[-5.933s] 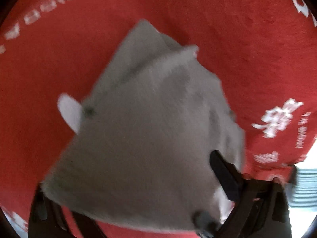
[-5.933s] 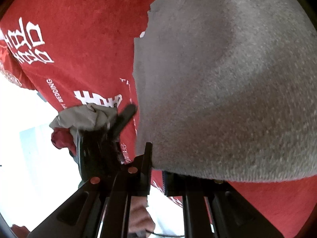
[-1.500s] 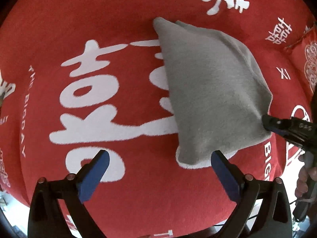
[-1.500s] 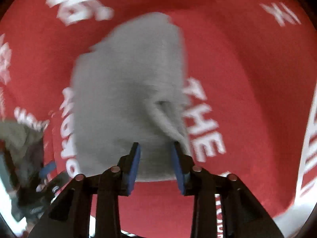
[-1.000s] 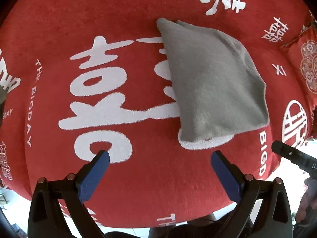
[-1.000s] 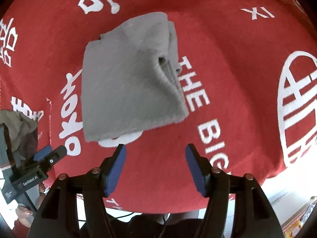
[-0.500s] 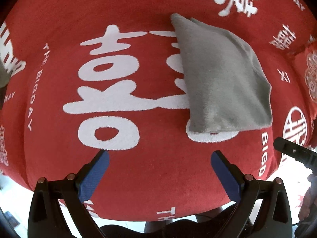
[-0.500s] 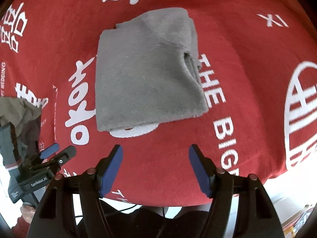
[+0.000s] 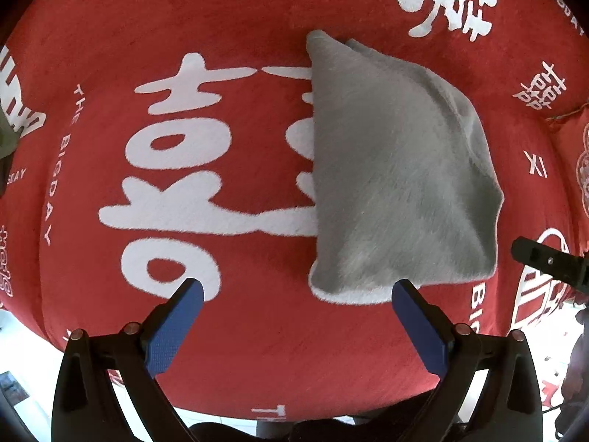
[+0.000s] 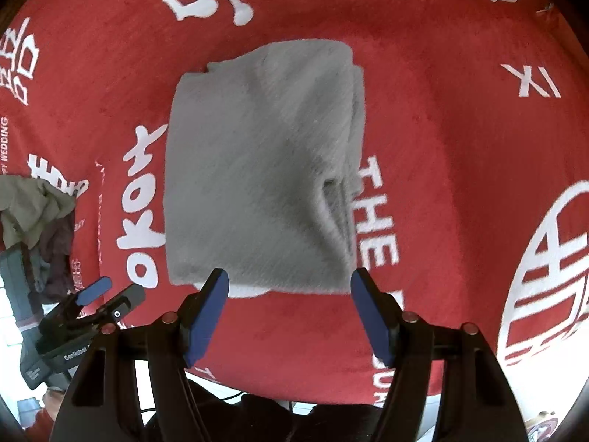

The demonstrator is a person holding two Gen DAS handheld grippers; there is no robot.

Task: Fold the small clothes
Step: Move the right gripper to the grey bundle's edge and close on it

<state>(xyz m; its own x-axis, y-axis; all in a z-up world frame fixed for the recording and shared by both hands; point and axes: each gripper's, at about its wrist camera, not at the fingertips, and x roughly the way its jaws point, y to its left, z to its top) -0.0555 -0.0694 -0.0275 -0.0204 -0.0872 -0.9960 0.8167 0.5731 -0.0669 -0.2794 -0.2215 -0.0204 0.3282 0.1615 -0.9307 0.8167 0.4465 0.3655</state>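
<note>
A folded grey garment lies flat on the red cloth with white lettering; the right wrist view shows the grey garment as a neat rectangle with stacked layers along its right side. My left gripper hangs open above the cloth, its right blue pad at the garment's near edge, holding nothing. My right gripper stands open just before the garment's near edge, with nothing between its pads. The left gripper also shows at the lower left of the right wrist view.
A heap of crumpled olive and dark red clothes lies at the left edge of the cloth. The red cloth's front edge drops off to a pale floor. A red patterned cushion sits at the far right.
Both grippers have drifted closer to the garment's near edge. The right gripper let go of the garment and stands wider than a second ago. The garment lies still.
</note>
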